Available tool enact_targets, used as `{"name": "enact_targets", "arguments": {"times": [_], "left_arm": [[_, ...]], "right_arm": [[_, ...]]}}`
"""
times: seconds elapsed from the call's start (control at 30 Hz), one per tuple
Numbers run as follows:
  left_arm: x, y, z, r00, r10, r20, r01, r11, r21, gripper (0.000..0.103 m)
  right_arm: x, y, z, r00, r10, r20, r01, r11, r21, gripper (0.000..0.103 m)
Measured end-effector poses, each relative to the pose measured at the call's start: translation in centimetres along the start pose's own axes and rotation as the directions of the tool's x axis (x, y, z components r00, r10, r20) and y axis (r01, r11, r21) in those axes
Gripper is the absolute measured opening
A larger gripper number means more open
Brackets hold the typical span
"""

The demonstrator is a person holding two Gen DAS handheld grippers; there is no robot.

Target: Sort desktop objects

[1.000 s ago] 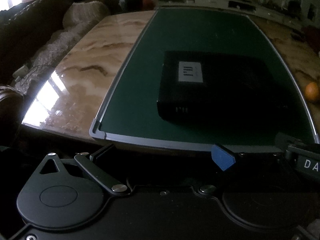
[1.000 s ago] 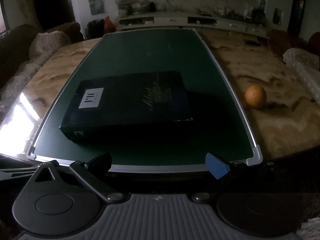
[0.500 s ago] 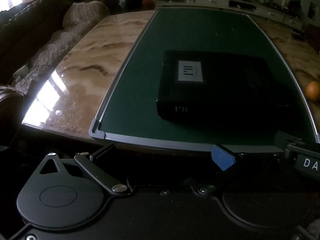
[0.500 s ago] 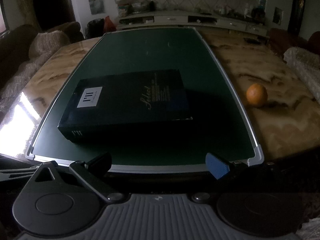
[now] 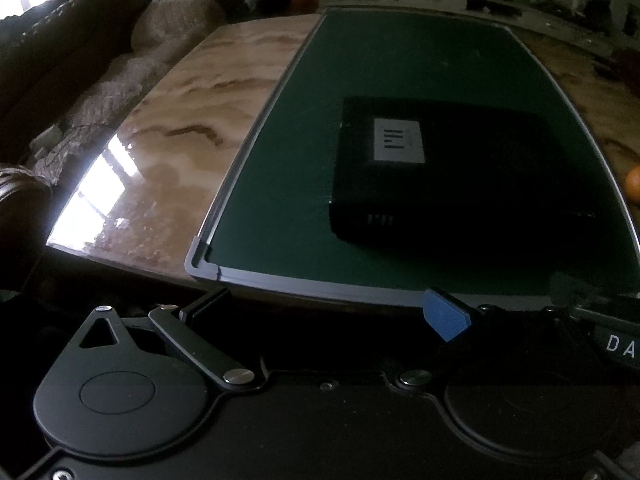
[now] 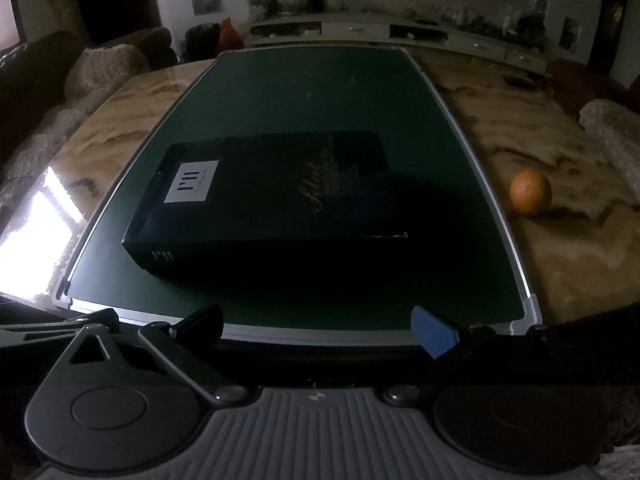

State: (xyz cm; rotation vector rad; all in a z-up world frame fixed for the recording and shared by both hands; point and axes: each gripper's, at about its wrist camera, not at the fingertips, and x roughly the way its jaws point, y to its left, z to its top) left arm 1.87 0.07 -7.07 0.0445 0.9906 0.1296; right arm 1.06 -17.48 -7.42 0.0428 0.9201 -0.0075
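Note:
A flat black box (image 5: pixel 440 172) (image 6: pixel 276 196) with a white label lies on a dark green board (image 5: pixel 304 152) (image 6: pixel 304 92) with a grey frame. An orange (image 6: pixel 530 192) (image 5: pixel 634 184) rests on the marble table to the right of the board. My left gripper (image 5: pixel 326 308) stands open before the board's near edge, nothing between its fingers. My right gripper (image 6: pixel 316 326) is open too, also short of the near edge and empty. Part of the right gripper shows at the right edge of the left wrist view.
The marble table (image 5: pixel 168 140) (image 6: pixel 552 240) extends on both sides of the board. A sofa with a knitted throw (image 5: pixel 108 88) borders the left side. A pale bundle (image 6: pixel 612 136) lies at the far right. A low cabinet (image 6: pixel 400 30) stands behind the table.
Both views have drifted slightly; the box sits a little nearer and lower in the right wrist view. Both grippers remain open and empty.

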Motion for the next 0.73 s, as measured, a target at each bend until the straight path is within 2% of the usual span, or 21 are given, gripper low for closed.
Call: {"name": "enact_targets", "arguments": {"times": [0.73], "left_arm": [[-0.30,-0.20,-0.10,1.000,-0.003,0.013,0.003,1.000,0.004,0.103]], "right_arm": [[0.13,-0.54,-0.03,1.000,-0.001,0.006,0.000,1.000,0.013,0.103]]}}
